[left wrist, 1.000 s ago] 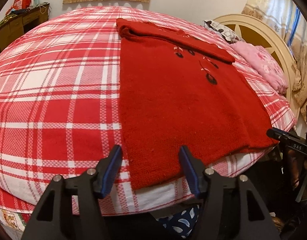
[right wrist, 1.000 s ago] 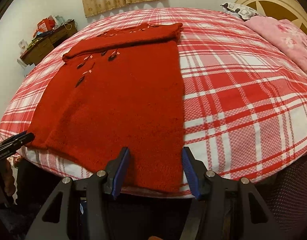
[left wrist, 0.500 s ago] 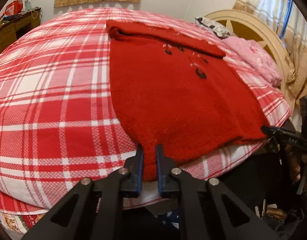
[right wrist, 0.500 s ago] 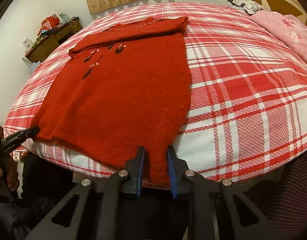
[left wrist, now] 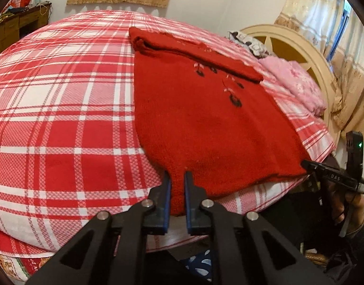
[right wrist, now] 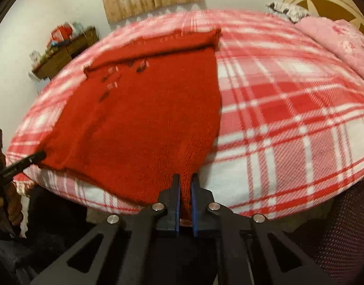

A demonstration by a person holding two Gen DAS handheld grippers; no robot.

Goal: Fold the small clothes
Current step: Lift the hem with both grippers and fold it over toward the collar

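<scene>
A red knit sweater (left wrist: 200, 118) with small dark and white motifs lies flat on a red-and-white plaid bed (left wrist: 63, 109), its top part folded over at the far end. My left gripper (left wrist: 176, 178) is shut on the sweater's near left hem corner. My right gripper (right wrist: 185, 180) is shut on the near right hem corner of the sweater (right wrist: 146, 118). Both corners are lifted slightly off the bed's front edge. The right gripper's tip (left wrist: 310, 165) shows at the right of the left wrist view, and the left gripper's tip (right wrist: 37, 155) at the left of the right wrist view.
A pink quilt (left wrist: 298, 83) and a patterned pillow (left wrist: 250, 44) lie by the cream headboard (left wrist: 300, 54). A cluttered wooden desk (right wrist: 63, 49) stands by the wall beyond the bed. Curtains hang on the far wall.
Both grippers went from open astride the hem to shut on its two near corners. They have since drawn the hem up a little; the right wrist view is blurred by motion.
</scene>
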